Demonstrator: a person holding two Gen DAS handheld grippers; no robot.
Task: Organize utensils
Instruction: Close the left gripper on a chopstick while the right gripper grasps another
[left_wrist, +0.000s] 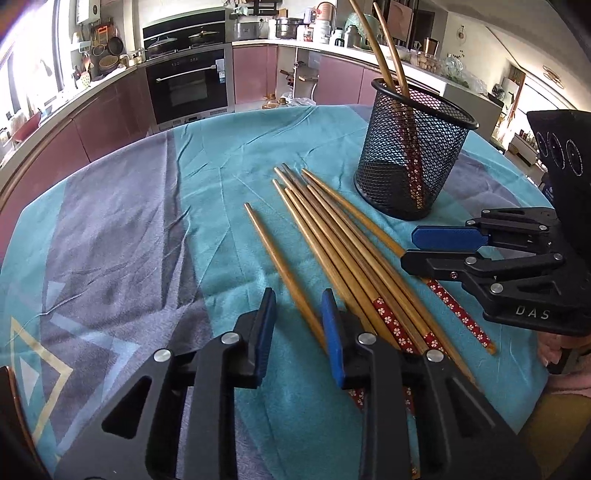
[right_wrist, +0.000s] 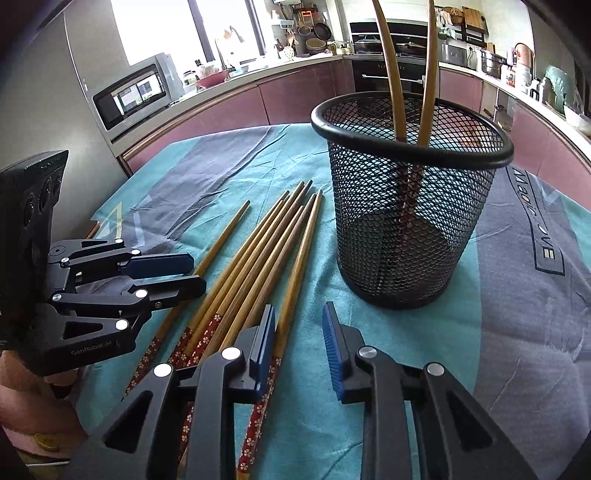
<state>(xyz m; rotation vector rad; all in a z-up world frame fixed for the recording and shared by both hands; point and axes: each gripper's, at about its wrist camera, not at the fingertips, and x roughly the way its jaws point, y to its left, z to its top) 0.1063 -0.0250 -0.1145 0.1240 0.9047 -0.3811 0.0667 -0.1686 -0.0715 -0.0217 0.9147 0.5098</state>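
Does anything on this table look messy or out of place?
Yes: a loose fan of chopsticks lies on the blue cloth beside the mesh cup, where just two chopsticks stand. One stray chopstick lies apart. Nothing looks spilled or broken.

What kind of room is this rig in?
A home kitchen, most likely. A built-in oven sits under pots on a cooktop, a cluttered counter wraps around pink cabinets, and a microwave stands near the window.

Loose chopsticks (left_wrist: 332, 254) lie on the desk (left_wrist: 129, 229) between both pairs of jaws; the mesh holder (left_wrist: 410, 155) stands beyond them, with two chopsticks (left_wrist: 384, 55) inside.
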